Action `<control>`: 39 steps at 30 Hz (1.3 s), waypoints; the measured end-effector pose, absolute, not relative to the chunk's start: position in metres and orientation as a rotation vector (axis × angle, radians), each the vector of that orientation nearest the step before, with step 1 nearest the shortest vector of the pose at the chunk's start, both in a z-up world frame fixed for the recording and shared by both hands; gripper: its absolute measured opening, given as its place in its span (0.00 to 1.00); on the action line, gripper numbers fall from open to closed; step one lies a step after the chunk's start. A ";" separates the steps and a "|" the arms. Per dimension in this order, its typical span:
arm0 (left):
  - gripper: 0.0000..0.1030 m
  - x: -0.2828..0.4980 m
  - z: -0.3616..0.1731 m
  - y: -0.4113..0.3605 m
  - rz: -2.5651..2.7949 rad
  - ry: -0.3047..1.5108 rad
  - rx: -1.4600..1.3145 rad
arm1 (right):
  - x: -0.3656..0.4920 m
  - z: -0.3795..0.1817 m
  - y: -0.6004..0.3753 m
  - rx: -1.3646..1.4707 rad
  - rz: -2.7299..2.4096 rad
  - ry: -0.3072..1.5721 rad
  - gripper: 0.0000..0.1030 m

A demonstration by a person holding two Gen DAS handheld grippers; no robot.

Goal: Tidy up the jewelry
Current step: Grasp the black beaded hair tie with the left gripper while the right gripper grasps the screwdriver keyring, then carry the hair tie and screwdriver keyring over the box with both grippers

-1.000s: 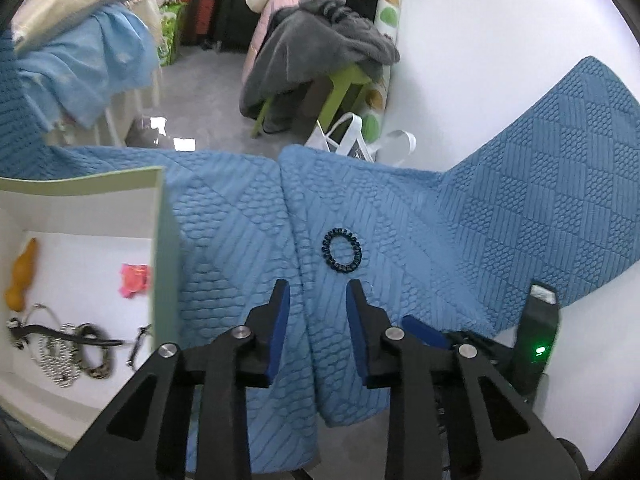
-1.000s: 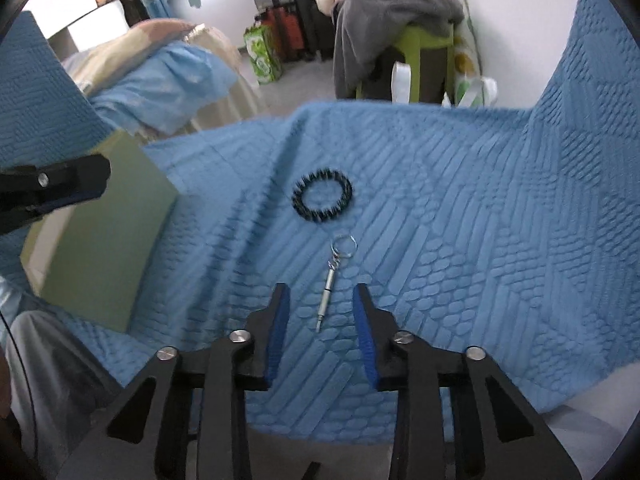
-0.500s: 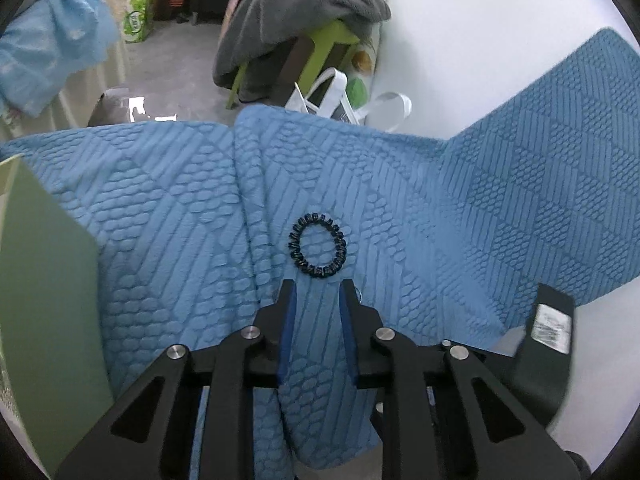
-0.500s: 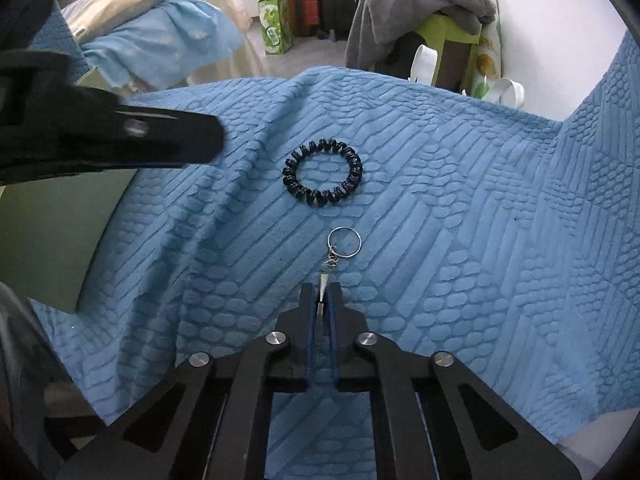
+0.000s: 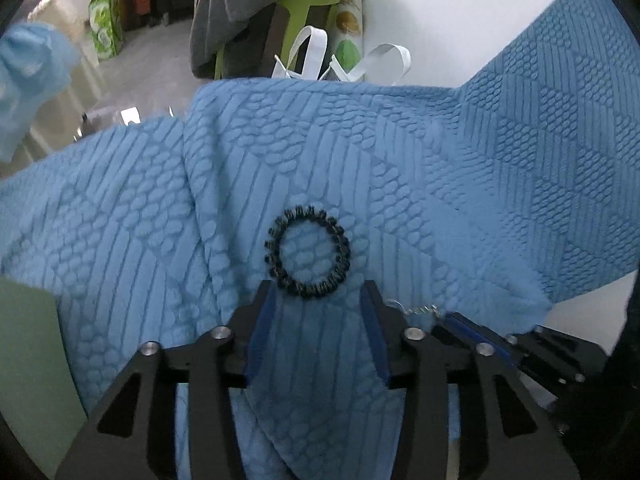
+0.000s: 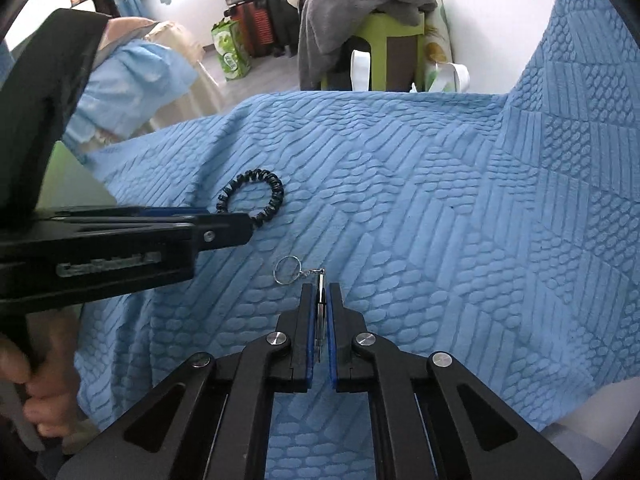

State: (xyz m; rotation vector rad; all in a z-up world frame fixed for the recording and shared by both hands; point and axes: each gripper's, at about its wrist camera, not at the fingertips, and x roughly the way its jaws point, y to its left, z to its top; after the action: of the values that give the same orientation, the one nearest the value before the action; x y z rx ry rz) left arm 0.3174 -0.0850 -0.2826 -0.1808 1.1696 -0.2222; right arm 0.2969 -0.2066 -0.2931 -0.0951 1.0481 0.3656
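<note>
Left gripper (image 5: 316, 304), jaws opening over black coiled-bead bracelet (image 5: 307, 251) lying on blue quilted blanket (image 5: 440, 184), apparently to straddle it; right gripper (image 6: 319, 312) clenched on thin silver keyring pendant (image 6: 319, 308), probably for lifting.

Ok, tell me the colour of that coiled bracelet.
Black; the bracelet shows best in the left wrist view.

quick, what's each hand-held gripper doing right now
Left hand-held gripper: jaws opening, nothing held, black bracelet just ahead of its tips.
Right hand-held gripper: shut on the small keychain tool.
</note>
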 end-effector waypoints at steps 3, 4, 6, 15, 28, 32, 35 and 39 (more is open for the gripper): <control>0.51 0.321 -0.286 -0.094 -0.204 1.155 -0.106 | 0.298 -0.292 -0.208 -0.083 0.365 1.049 0.03; 0.51 0.322 -0.287 -0.095 -0.201 1.152 -0.085 | 0.298 -0.291 -0.210 -0.076 0.363 1.048 0.03; 0.51 0.323 -0.288 -0.099 -0.190 1.135 -0.033 | 0.297 -0.290 -0.214 -0.060 0.358 1.049 0.03; 0.24 0.316 -0.290 -0.120 -0.177 1.079 0.117 | 0.295 -0.288 -0.220 -0.039 0.346 1.049 0.03; 0.17 0.278 -0.272 -0.082 -0.156 1.082 -0.126 | 0.287 -0.276 -0.222 -0.031 0.352 1.022 0.03; 0.17 0.266 -0.261 -0.072 -0.135 1.068 -0.173 | 0.281 -0.268 -0.219 -0.044 0.367 1.005 0.03; 0.17 0.258 -0.247 -0.067 -0.125 1.049 -0.186 | 0.278 -0.258 -0.217 -0.046 0.371 0.984 0.03; 0.17 0.250 -0.227 -0.059 -0.119 1.023 -0.201 | 0.280 -0.245 -0.216 -0.005 0.377 0.971 0.03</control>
State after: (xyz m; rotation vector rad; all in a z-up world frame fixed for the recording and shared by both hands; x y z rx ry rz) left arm 0.2496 -0.0586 -0.2270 -0.2009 1.0233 -0.1194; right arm 0.2798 -0.2158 -0.2447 -0.0050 0.9710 0.3766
